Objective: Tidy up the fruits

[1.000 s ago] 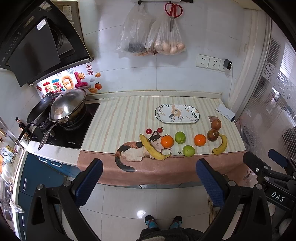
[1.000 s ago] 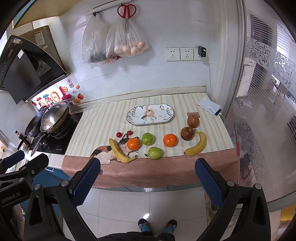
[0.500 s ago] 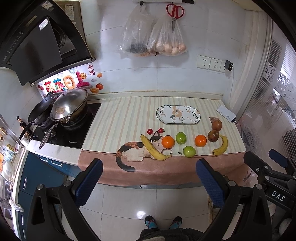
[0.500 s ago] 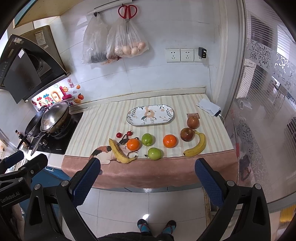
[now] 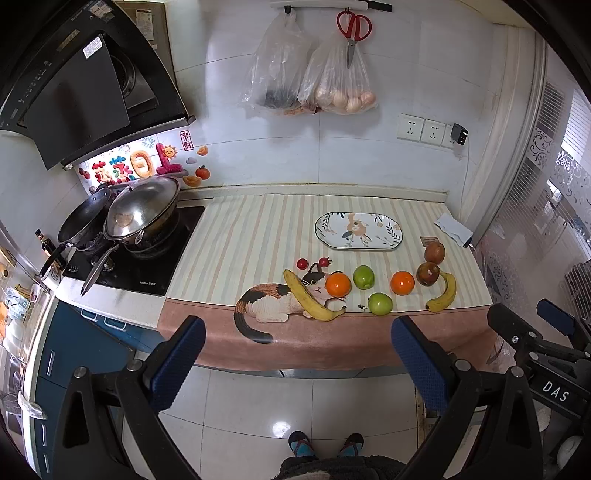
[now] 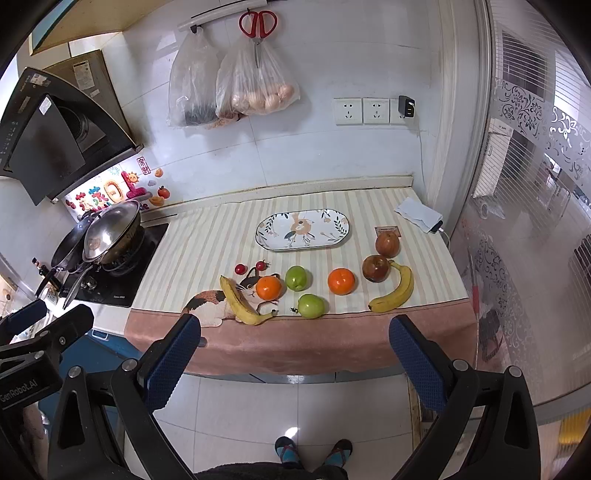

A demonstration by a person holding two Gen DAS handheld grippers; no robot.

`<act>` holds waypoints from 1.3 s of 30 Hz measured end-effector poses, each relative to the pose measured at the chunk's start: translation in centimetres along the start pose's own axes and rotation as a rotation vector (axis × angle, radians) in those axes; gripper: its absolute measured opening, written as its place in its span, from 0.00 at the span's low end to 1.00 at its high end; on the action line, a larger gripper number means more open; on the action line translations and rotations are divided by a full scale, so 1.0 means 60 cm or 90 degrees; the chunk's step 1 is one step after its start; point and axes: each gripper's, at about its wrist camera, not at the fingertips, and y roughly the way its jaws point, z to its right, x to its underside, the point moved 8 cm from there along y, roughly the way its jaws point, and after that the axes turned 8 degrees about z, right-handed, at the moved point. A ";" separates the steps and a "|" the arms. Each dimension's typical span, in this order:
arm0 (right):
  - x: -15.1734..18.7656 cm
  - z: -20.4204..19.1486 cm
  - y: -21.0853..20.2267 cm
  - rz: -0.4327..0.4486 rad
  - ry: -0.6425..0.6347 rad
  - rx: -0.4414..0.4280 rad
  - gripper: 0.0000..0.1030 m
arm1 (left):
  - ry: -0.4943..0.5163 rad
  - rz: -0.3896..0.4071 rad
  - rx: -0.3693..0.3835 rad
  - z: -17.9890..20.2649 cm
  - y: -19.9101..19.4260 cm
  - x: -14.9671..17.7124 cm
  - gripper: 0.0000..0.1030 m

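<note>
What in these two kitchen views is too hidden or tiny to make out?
- Dark contents of the left hanging bag: clouded by plastic, both views.
- Tiny dark object beside the front green apple: too small.
- Small card behind the brown fruit: print unreadable.
- The person: only feet show, at the bottom edge.

A home kitchen: a range hood (image 5: 74, 92) over a hob (image 5: 133, 266) with pans (image 5: 140, 214), tiled wall, scissors (image 5: 352, 31) and food bags (image 5: 332, 81) hanging above a cloth-covered counter (image 5: 251, 236)
</note>
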 end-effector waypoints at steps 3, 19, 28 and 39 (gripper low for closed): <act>0.000 -0.001 0.000 0.000 0.000 0.000 1.00 | 0.000 0.001 0.000 0.001 0.000 0.000 1.00; -0.013 0.010 0.059 -0.012 0.066 0.026 1.00 | -0.012 -0.023 -0.006 -0.033 0.071 -0.008 1.00; -0.009 0.109 0.178 -0.046 0.134 0.096 1.00 | -0.009 -0.112 -0.027 -0.052 0.248 0.008 1.00; 0.026 0.334 0.462 -0.157 0.210 0.132 0.85 | -0.119 -0.354 -0.038 -0.040 0.529 0.121 0.90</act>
